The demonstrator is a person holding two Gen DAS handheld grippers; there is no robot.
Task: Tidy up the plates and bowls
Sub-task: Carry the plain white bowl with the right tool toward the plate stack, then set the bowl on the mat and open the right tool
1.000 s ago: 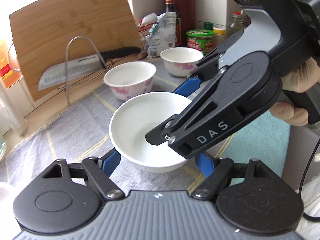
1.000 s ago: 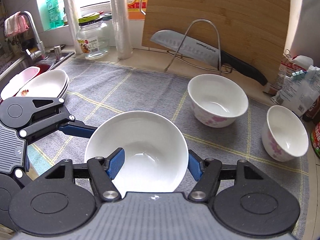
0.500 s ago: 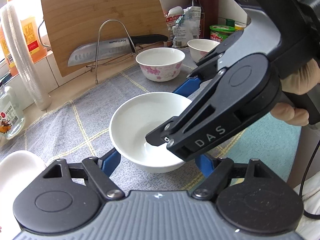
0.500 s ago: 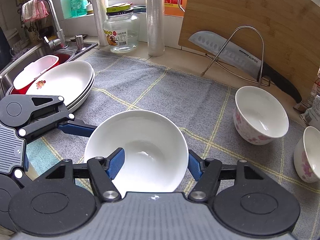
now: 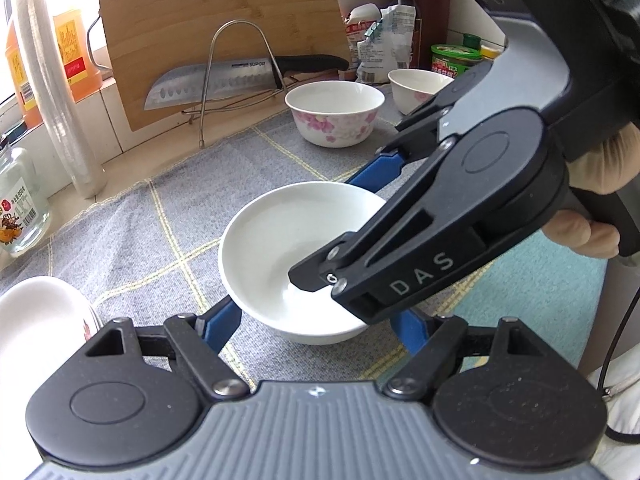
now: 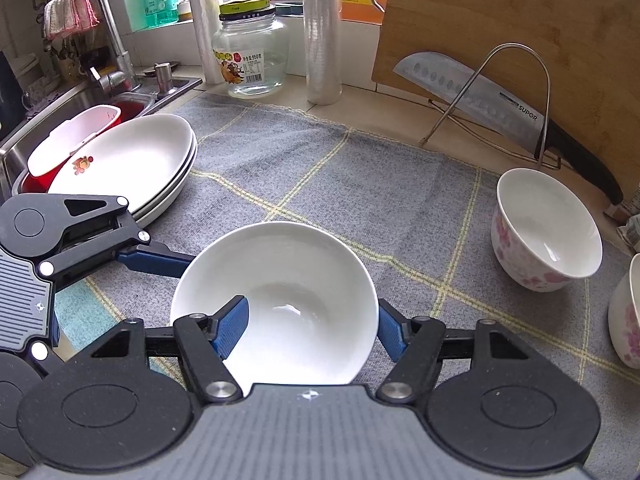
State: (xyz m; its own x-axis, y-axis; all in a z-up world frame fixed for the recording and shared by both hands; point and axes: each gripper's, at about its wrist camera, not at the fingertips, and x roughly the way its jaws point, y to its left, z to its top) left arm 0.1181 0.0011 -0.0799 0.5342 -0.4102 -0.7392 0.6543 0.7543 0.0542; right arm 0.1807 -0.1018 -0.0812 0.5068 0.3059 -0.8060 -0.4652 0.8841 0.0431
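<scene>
Left wrist view
- Plain bowl (image 5: pixel 296 248): white, between both pairs of blue pads, low over the grey checked cloth (image 5: pixel 160 216); contact with the cloth not clear.
- Left gripper (image 5: pixel 316 322): blue pads at the near left and near right of the bowl's wall; grip unchanged against the earlier pictures, clamped on the bowl.
- Right gripper (image 5: pixel 360 216): crosses in from the right, one finger over the rim into the bowl, the other along the far outside; a hand (image 5: pixel 588 196) behind it on the handle.
- Flowered bowl (image 5: pixel 335 114): upright on the cloth beyond the plain bowl; second flowered bowl (image 5: pixel 416 84) behind it to the right.
- Change of backdrop: cutting board (image 5: pixel 216 20), knife (image 5: pixel 228 80) and wire stand now sit further right than a second ago; film roll (image 5: pixel 52 92), orange bottle (image 5: pixel 76 56) and glass jar (image 5: pixel 20 208) newly in sight at left.
- Plate edge (image 5: pixel 36 320): white, now at lower left; not seen a second ago.

Right wrist view
- Plain bowl (image 6: pixel 276 300): same bowl, close in front of the camera, centred as before.
- Right gripper (image 6: pixel 310 326): left pad inside the rim, right pad outside the wall; jaws opening slightly, pads still against the bowl.
- Left gripper (image 6: pixel 160 260): reaches in from the left, one blue finger meeting the bowl's left side.
- Stacked plates (image 6: pixel 132 160): white, on the cloth's left edge beside the sink (image 6: pixel 80 100); much nearer and fuller in view than a second ago.
- Flowered bowl (image 6: pixel 544 228): now far right; second flowered bowl (image 6: pixel 628 316) cut by the picture's edge.
- Faucet (image 6: pixel 108 44): larger in view than earlier.
</scene>
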